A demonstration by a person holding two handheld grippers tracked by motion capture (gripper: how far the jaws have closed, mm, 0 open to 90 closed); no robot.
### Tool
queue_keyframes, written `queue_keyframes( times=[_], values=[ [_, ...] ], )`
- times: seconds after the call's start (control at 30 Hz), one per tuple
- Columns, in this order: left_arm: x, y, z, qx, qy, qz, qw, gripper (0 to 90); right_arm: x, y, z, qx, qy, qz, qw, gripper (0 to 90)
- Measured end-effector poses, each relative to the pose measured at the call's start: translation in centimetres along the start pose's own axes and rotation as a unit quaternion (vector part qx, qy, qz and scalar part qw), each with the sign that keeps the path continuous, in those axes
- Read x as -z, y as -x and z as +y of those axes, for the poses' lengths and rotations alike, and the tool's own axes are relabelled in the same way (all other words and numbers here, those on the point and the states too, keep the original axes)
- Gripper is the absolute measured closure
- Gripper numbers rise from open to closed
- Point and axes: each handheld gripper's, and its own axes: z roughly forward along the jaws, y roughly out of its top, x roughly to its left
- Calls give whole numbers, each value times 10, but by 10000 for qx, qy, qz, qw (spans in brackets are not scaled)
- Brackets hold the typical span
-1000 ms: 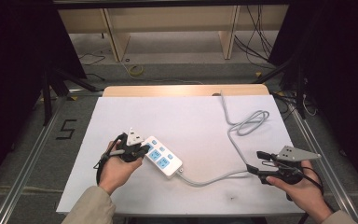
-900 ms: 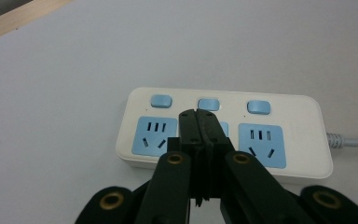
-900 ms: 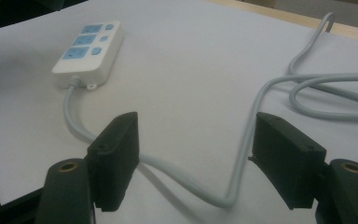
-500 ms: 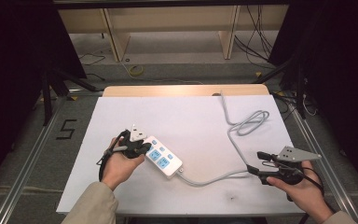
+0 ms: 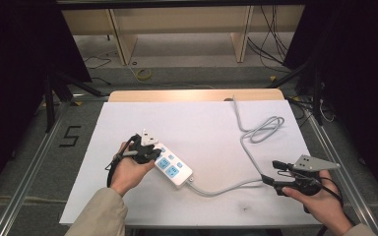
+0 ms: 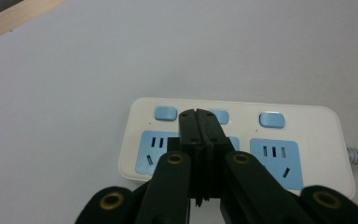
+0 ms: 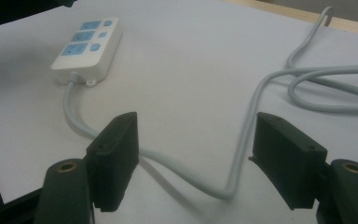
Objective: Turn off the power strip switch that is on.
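Observation:
A white power strip (image 5: 173, 168) with blue sockets and blue buttons lies on the white table sheet (image 5: 197, 123). My left gripper (image 5: 150, 153) is at the strip's left end. Its jaws are shut together with nothing between them. In the left gripper view the left gripper's (image 6: 197, 114) tips lie over the power strip (image 6: 289, 135) near its middle button; whether they touch it I cannot tell. The strip's grey cable (image 5: 246, 147) runs right and loops at the far right. My right gripper (image 5: 270, 173) is open at the front right. The cable (image 7: 247, 135) lies on the sheet between the right gripper's (image 7: 196, 135) wide jaws.
The cable's loop (image 5: 266, 129) lies toward the table's far right and the cable leaves over the wooden back edge (image 5: 197, 95). Metal rails (image 5: 34, 162) flank the table. Shelving stands behind it.
My left gripper has edged a little away from the person, along the strip's end. The right hand has kept still.

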Motion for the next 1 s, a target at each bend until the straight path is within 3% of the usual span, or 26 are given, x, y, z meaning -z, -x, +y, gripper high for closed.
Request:
queue_keyframes(
  times=[1.0],
  values=[
    [-16, 2, 13, -79, -217, -2, 9997, 898, 0, 0, 0, 20, -17, 13, 10000, 317]
  ],
)
